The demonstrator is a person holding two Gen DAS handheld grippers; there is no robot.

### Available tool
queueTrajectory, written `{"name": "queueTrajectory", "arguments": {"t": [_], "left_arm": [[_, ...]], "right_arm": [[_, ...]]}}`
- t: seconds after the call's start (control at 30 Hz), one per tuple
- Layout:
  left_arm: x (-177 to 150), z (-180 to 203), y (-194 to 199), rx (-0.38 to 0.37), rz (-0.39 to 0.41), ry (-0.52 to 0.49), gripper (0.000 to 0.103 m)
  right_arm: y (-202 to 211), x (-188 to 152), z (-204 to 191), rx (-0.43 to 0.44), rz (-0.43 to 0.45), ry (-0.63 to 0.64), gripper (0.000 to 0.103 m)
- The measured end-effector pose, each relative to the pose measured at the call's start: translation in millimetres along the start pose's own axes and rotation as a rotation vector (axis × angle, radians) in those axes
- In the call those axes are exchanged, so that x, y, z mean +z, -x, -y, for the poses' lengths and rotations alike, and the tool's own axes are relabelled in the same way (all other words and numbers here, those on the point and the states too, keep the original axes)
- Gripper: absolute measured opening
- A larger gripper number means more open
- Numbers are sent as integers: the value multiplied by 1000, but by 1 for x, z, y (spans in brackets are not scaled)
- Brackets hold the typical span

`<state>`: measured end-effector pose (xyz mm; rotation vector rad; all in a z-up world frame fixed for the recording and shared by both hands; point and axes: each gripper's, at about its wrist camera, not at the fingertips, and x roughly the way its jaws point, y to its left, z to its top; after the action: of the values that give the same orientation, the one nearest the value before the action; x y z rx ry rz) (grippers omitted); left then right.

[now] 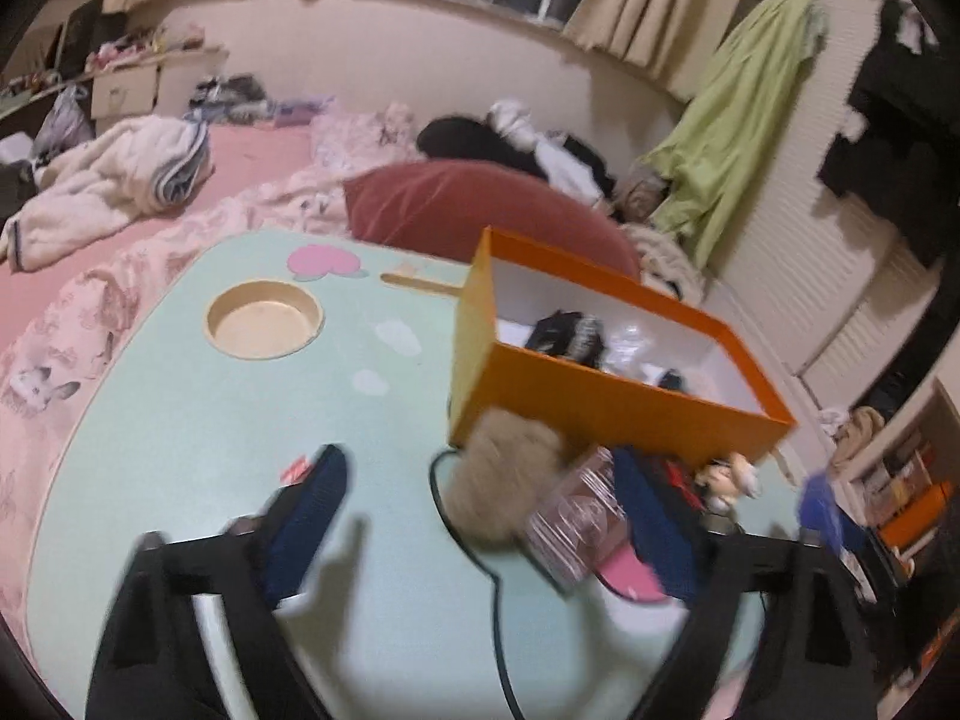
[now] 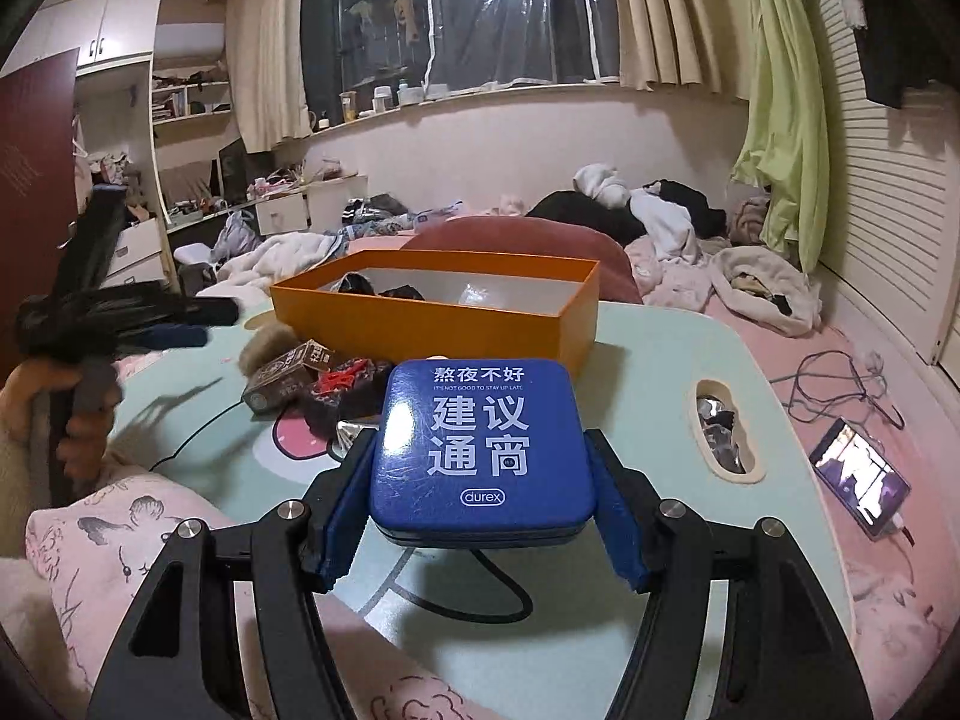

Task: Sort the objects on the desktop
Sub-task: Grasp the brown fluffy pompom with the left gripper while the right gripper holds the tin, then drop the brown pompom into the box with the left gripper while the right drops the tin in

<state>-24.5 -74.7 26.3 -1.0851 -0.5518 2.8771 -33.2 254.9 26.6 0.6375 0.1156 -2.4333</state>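
Tin in hand, box next!
Surface (image 2: 648, 372) first, then orange box (image 2: 432, 315) — right gripper (image 2: 480, 516) fingers pinch the blue tin (image 2: 480, 450), held short of the box; I'd say lift and drop inside. Left gripper (image 1: 480, 516) fingers spread, empty.

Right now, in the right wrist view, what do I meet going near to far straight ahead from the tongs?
Right tongs shut on the blue tin → orange box → red cushion → bed clothes → window sill.
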Motion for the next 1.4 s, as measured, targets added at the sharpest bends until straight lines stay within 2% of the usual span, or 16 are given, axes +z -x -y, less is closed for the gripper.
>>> {"name": "queueTrajectory", "arguments": {"t": [0.03,0.1,0.13,0.27,0.37,0.57,0.7,0.87,0.93,1.0,1.03,1.1,1.13,1.23,1.3,1.4], "left_arm": [[4,0,-13,-11,-45,7,68],[5,-2,-30,-52,-116,16,51],[4,-2,-40,-65,-159,21,46],[-3,-2,-40,-44,-128,18,25],[-5,-11,-30,-75,-88,66,25],[0,0,12,-86,13,-13,25],[29,20,20,-154,48,-36,25],[66,57,-3,-152,42,-104,25],[76,65,-16,-143,43,-101,33],[80,68,-30,-98,47,-83,94],[78,66,-36,-62,41,-73,100],[72,63,-42,-50,40,-62,100],[67,59,-44,-70,31,-52,100],[59,57,-43,-114,37,-55,100],[58,58,-34,-106,73,-68,100],[54,63,-10,-104,130,-99,100]], "right_arm": [[0,-1,0,0,0,0,66],[0,-1,0,0,1,1,66],[0,0,0,1,0,0,66],[1,-2,0,1,0,-2,66],[2,-1,0,-2,4,1,66],[9,12,2,27,34,-11,66],[4,48,9,59,81,-69,66],[-33,101,8,54,74,-96,66],[-58,115,8,29,26,-118,66],[-84,118,9,3,-20,-137,75],[-102,115,9,-9,-96,-139,79],[-122,105,10,-35,-192,-146,79],[-124,98,9,-44,-190,-141,79],[-107,93,1,-58,-101,-99,80],[-98,98,-2,-36,-71,-92,80],[-83,105,-7,-57,-37,-63,80]]}}
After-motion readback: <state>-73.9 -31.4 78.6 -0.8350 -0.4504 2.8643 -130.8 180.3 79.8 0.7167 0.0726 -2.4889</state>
